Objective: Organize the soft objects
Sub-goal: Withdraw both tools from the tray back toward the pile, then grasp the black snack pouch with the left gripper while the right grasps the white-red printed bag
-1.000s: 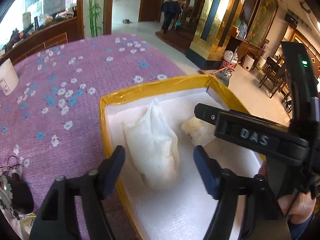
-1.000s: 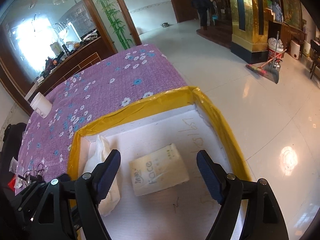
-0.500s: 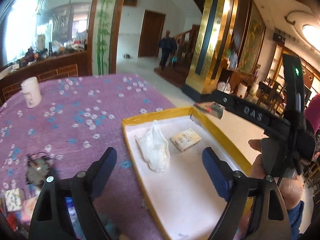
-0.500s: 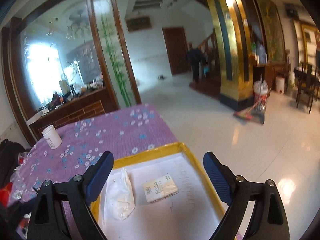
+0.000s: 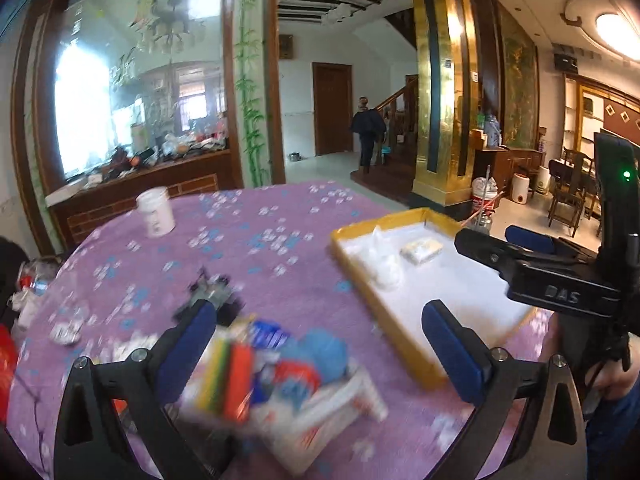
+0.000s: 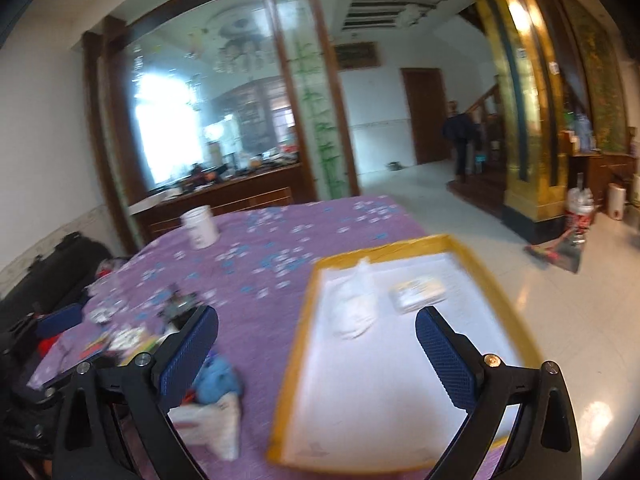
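A yellow-rimmed white foam tray (image 5: 380, 225) (image 6: 298, 344) lies at the right of the purple flowered table. In it are a crumpled white bag (image 5: 386, 270) (image 6: 356, 314) and a tissue pack (image 5: 421, 250) (image 6: 418, 295). My left gripper (image 5: 316, 320) hangs over a blurred pile of colourful packs (image 5: 240, 376) and a blue soft thing (image 5: 325, 352) (image 6: 218, 379); its jaws are opening with nothing between them. My right gripper (image 6: 316, 320) stands open and empty above the tray's near left edge, and shows at the right in the left wrist view (image 5: 504, 242).
A white jar (image 5: 155, 213) (image 6: 200, 227) stands at the far side of the table. A small black gadget (image 5: 212, 292) (image 6: 180, 305) lies mid-table. A white pack (image 6: 214, 426) sits near the front edge. A black bag (image 6: 60, 264) is at the left. A person (image 5: 366, 132) stands far off by the stairs.
Both grippers have pulled back and up from the tray and opened wider, leaving the bag and tissue pack inside. The left view has swung left onto the pile of packs.
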{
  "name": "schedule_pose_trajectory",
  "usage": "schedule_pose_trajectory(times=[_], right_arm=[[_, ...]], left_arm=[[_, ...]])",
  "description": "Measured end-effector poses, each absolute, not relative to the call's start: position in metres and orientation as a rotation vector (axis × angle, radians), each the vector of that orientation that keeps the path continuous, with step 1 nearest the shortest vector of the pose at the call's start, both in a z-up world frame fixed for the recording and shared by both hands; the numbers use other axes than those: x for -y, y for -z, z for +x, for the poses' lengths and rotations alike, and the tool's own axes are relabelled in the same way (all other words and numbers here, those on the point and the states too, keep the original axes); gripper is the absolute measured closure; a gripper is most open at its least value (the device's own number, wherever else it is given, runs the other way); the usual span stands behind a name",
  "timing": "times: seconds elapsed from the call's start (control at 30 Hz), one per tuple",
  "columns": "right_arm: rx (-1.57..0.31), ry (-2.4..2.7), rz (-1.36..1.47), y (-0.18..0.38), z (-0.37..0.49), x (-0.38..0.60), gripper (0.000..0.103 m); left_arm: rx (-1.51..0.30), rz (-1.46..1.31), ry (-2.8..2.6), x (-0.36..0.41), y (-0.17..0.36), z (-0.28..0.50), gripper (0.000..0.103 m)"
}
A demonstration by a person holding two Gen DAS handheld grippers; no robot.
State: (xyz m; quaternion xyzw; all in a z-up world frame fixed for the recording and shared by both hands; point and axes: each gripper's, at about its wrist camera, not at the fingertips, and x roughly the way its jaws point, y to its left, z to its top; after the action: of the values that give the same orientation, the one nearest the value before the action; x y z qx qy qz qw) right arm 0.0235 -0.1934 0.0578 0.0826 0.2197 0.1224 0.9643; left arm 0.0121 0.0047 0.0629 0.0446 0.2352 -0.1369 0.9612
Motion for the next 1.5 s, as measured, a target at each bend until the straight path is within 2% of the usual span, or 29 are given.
schedule_pose_trajectory(times=[0.33,0.4,0.57,0.83,0.97,1.13,1.17,1.2,1.27,1.33,1.5], right_arm=[[-0.548,-0.545,-0.020,0.002,-0.005,0.094,0.002],[-0.550,-0.546,-0.075,0.006,-0.008,0.083,0.007],[-0.541,-0.573,-0.112,0.011,-0.011,0.076,0.007],[-0.552,-0.579,-0.066,0.008,-0.004,0.088,0.007],[-0.541,-0.582,-0.064,0.006,-0.007,0.091,0.007],[-0.538,-0.593,-0.051,0.005,-0.008,0.094,0.007],[-0.538,-0.599,-0.050,0.005,-0.008,0.094,0.007],[-0.543,-0.604,-0.051,0.005,-0.008,0.094,0.007],[-0.561,-0.614,-0.057,0.006,-0.007,0.092,0.007],[-0.586,-0.628,-0.063,0.007,-0.003,0.089,0.007],[-0.675,-0.644,-0.074,0.004,0.020,0.078,0.007]], left_arm=[[-0.565,0.013,0.099,-0.115,-0.026,-0.023,0.000],[-0.585,-0.001,0.053,-0.137,-0.019,-0.025,0.000],[-0.688,-0.048,0.001,-0.175,-0.001,-0.011,0.000],[-0.884,-0.298,0.141,-0.170,0.025,0.008,0.000],[-0.914,-0.457,0.074,-0.167,0.032,0.022,0.000],[-0.968,-0.473,0.013,-0.166,0.047,0.053,0.001],[-0.954,-0.455,0.011,-0.164,0.048,0.056,0.004],[-0.937,-0.421,0.003,-0.162,0.047,0.057,0.011],[-0.928,-0.368,-0.009,-0.161,0.046,0.053,0.049],[-0.940,-0.397,0.065,-0.165,0.047,0.050,0.063],[-0.924,-0.332,0.080,-0.176,0.042,0.030,0.063]])
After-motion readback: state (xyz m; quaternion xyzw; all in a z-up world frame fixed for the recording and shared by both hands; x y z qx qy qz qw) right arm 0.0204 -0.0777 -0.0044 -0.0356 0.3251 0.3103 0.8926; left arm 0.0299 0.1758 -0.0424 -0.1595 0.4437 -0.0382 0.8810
